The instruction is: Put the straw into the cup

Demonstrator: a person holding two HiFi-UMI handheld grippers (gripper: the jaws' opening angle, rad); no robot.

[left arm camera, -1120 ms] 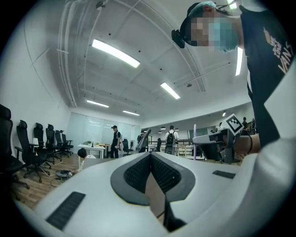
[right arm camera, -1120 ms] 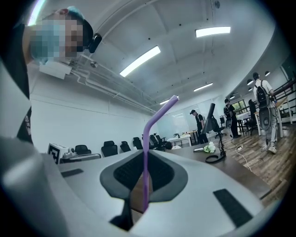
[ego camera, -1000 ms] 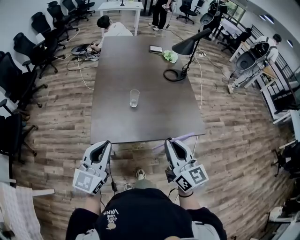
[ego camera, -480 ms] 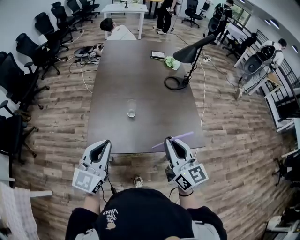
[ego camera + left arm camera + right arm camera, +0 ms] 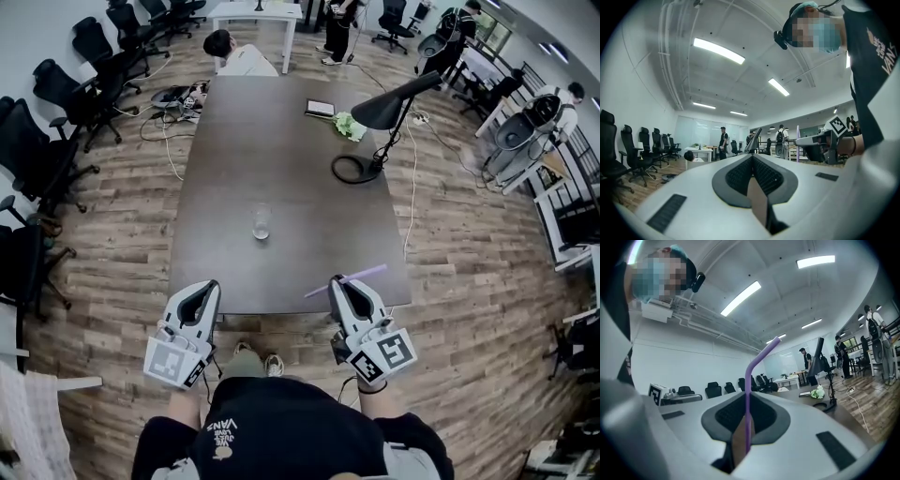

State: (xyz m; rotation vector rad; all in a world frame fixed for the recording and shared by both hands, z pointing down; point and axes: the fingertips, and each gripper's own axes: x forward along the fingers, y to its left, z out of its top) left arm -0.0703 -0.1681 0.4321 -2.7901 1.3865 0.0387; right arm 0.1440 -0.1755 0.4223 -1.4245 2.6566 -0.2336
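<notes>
Fingers: right gripper (image 5: 339,283) pinches purple straw (image 5: 367,272); left gripper (image 5: 208,287) pressed together, empty. Both are held level before the dark table (image 5: 281,141), wood-floored office.

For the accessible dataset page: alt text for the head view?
A person at the near end of a long dark grey table holds a thin purple straw in the right gripper; the left gripper is shut and empty. A clear glass cup stands mid-table, ahead of both grippers, a black desk lamp beyond it.
</notes>
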